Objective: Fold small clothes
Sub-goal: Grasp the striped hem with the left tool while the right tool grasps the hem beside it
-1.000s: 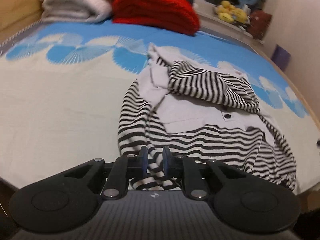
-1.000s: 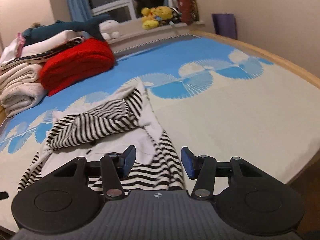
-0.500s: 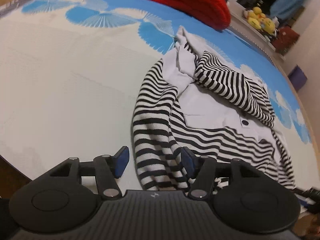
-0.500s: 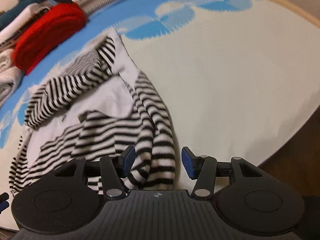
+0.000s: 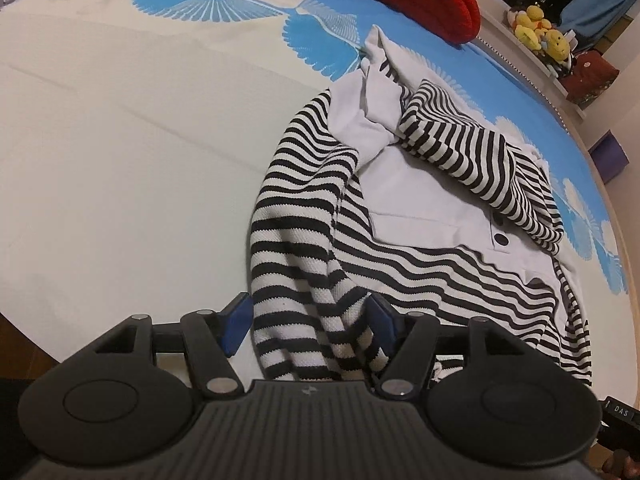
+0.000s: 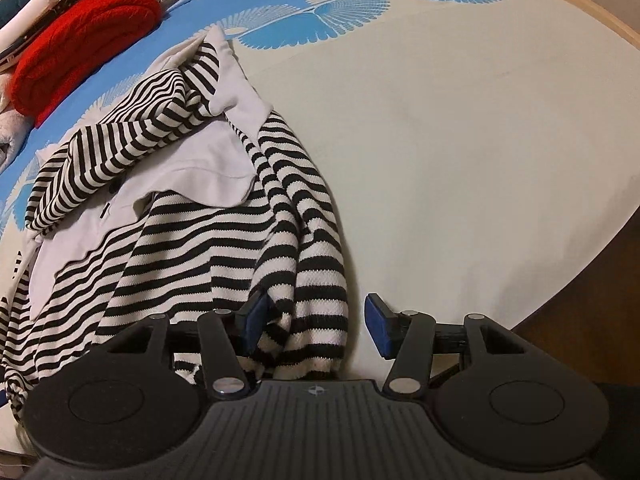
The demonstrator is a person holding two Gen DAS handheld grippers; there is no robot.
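Black-and-white striped top [image 5: 400, 216] lies rumpled on the bed sheet [image 5: 120, 160], near edge. Left gripper [image 5: 308, 322] and right gripper [image 6: 316, 320] both spread wide, straddling sleeve cuffs, nothing pinched. Best to clamp deep on each cuff, lift evenly.

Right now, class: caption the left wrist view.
Open left gripper straddles the striped top's sleeve on the bed.

The striped top's [image 5: 320, 240] hem runs under the left gripper's [image 5: 308, 330] body — its edge is hidden. The red knit [image 6: 80, 40] is cut by the frame — as are the yellow plush toys [image 5: 540, 32], too small to identify.
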